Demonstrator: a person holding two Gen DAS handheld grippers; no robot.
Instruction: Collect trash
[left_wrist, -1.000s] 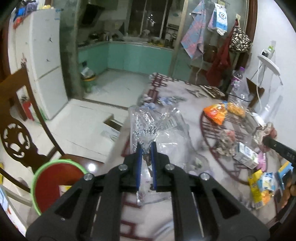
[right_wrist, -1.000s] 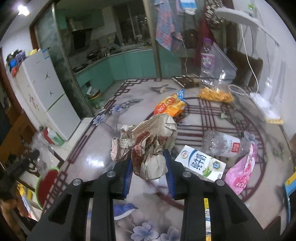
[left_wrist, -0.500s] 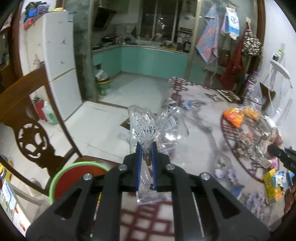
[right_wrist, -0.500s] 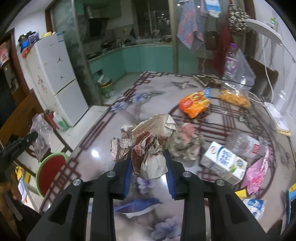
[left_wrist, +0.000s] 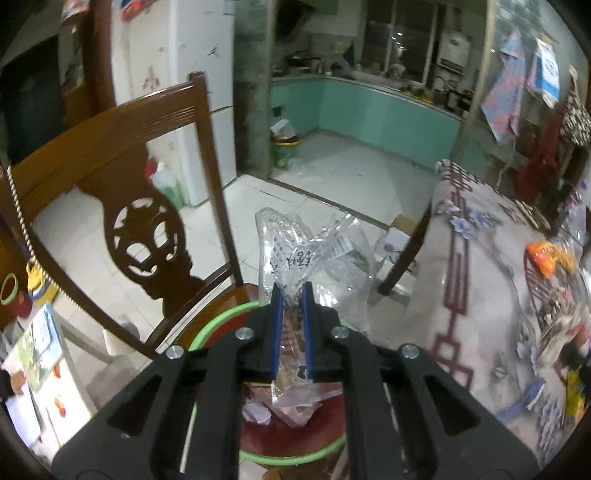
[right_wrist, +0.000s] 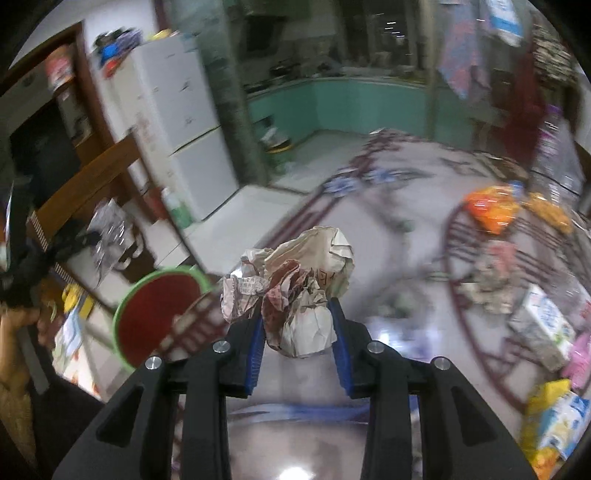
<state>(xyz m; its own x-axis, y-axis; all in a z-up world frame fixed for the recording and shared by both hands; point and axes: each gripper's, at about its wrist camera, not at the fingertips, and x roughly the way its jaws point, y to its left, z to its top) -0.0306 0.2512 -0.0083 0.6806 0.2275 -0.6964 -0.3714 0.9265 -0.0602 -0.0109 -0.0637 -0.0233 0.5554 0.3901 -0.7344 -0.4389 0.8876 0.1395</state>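
Over the bin (left_wrist: 221, 321), I'm pinching a wrapper (left_wrist: 314, 254) in my left gripper (left_wrist: 291, 295) and clamping crumpled paper (right_wrist: 295, 291) in my right gripper (right_wrist: 297, 317); more litter is waiting on the table (right_wrist: 388, 206).

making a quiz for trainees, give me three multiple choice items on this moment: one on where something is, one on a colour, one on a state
1. Where is the basin in the left wrist view?
A. on the wooden chair, under the left gripper
B. on the table
C. in the kitchen

2. What colour is the basin's rim?
A. blue
B. green
C. white

3. What is the right gripper doing?
A. open and empty
B. shut on a crumpled paper wad
C. holding a milk carton

Answers:
1 A, the basin sits on the chair seat below the clear plastic wrapper the left gripper pinches.
2 B, a bright green ring surrounds the red inside.
3 B, both blue pads press the wad's sides.
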